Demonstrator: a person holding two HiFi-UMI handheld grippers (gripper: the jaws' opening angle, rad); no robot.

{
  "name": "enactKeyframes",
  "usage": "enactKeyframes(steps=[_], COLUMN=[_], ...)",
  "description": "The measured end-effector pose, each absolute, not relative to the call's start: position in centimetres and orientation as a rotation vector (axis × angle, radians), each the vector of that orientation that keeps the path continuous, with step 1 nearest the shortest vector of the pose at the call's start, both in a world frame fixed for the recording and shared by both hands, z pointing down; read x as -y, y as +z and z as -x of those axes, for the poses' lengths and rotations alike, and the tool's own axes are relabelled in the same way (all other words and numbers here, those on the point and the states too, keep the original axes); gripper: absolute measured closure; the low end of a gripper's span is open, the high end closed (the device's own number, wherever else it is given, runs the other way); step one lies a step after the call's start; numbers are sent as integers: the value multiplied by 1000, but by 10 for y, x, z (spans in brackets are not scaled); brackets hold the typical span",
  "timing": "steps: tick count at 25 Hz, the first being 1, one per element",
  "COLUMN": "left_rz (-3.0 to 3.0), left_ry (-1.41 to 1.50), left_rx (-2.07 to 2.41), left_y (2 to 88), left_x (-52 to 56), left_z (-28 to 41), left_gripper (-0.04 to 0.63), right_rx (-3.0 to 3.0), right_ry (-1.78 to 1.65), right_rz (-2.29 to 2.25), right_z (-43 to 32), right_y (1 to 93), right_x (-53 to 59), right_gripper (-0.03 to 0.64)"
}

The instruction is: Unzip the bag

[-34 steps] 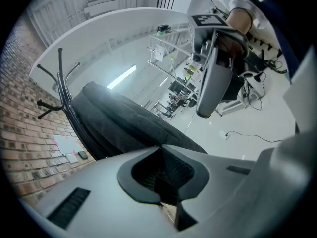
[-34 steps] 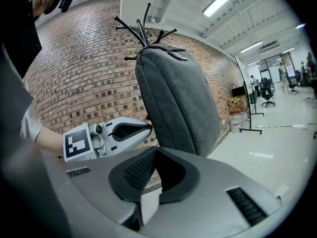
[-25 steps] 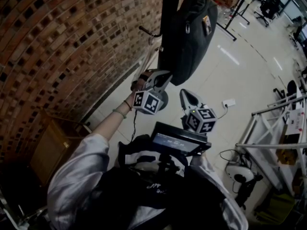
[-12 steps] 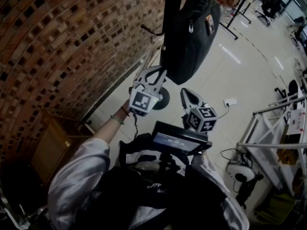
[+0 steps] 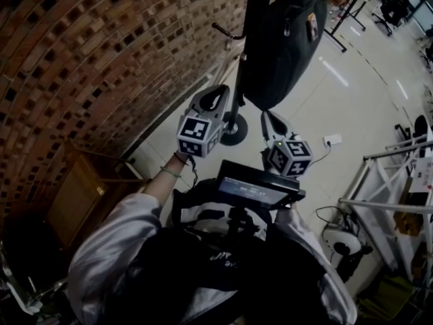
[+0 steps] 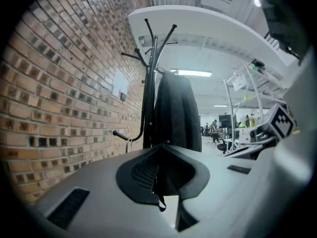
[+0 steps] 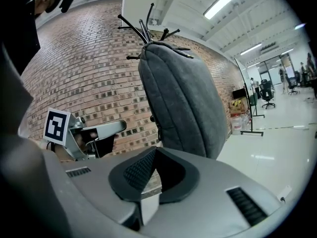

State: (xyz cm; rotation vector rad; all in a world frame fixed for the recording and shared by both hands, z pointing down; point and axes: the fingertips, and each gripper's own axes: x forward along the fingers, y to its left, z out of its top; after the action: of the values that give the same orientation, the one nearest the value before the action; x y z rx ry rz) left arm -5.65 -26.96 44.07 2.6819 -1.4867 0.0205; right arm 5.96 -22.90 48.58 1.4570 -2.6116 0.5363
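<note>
A dark grey bag hangs from a black coat rack by the brick wall. A silver pull shows on its side. My left gripper points up, just below and left of the bag's bottom, apart from it. In the left gripper view the bag hangs ahead and the left gripper has its pads together, with only a thin dark strip dangling at the seam. My right gripper sits below the bag. In its own view the right gripper is shut and empty, short of the bag.
The brick wall runs along the left, with a wooden cabinet at its foot. The rack's round base stands on the pale floor. A screen sits at the person's chest. A white metal frame stands at the right.
The left gripper has risen and tilted up under the bag's bottom. The right gripper has lifted slightly. The head view has shifted, so the bag sits further right.
</note>
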Motion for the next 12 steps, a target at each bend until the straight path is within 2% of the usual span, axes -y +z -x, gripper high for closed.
enactKeyframes(steps=[12], left_rz=[-2612], left_ry=[74], left_rx=[1401], left_y=[457], left_x=[255], left_z=[54], left_gripper=[569], right_rx=[2637], right_ry=[444], right_rz=[-1471], right_z=[-51], right_y=[474], right_x=[233], right_gripper=[627])
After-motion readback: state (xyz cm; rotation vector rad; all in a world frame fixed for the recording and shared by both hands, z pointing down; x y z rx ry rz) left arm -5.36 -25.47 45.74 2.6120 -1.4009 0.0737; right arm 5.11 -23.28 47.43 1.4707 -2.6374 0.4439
